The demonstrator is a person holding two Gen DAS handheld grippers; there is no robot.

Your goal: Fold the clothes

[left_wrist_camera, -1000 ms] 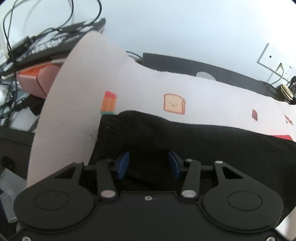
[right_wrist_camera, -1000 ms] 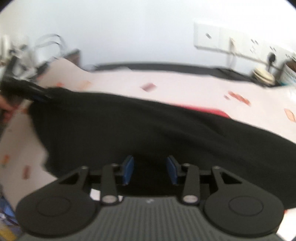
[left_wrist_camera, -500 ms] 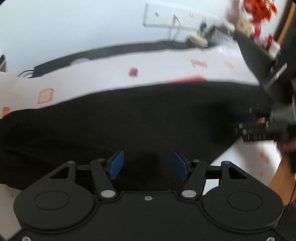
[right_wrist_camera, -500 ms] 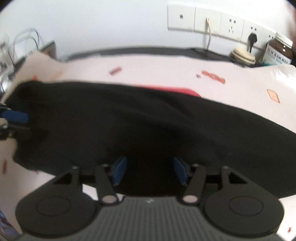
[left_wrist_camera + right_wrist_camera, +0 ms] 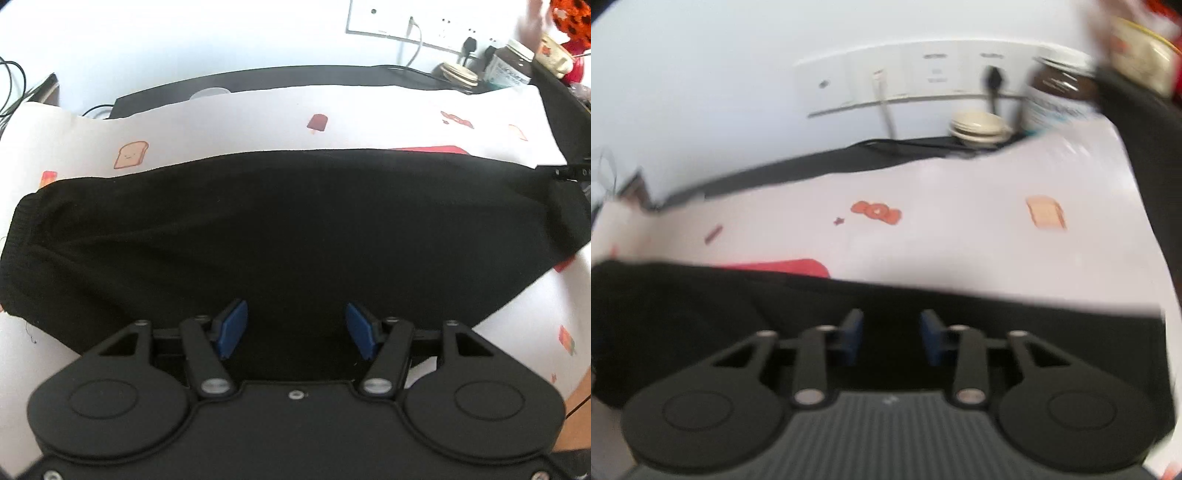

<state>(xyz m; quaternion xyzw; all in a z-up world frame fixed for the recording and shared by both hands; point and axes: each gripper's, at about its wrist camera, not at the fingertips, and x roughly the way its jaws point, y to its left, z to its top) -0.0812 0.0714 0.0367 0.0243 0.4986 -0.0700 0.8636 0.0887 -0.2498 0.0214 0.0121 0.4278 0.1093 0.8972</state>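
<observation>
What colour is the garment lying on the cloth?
Black garment; clearest in the left wrist view.

- White printed cloth (image 5: 258, 110) with toast and popsicle motifs covers the table
- Wall socket strip (image 5: 406, 22)
- Brown supplement jar (image 5: 511, 62) beside stacked saucers (image 5: 979, 127)

Bright daylight, fisheye warp, right view blurred

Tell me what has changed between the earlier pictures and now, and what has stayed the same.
The left gripper moved from the ribbed end of the black knitted garment toward its middle, and its jaws opened wider. The right gripper swept rightward along the garment to its other end; its jaws have just been closing, with cloth between them, though a grip is not clear. The garment still lies stretched on the white printed cloth.
</observation>
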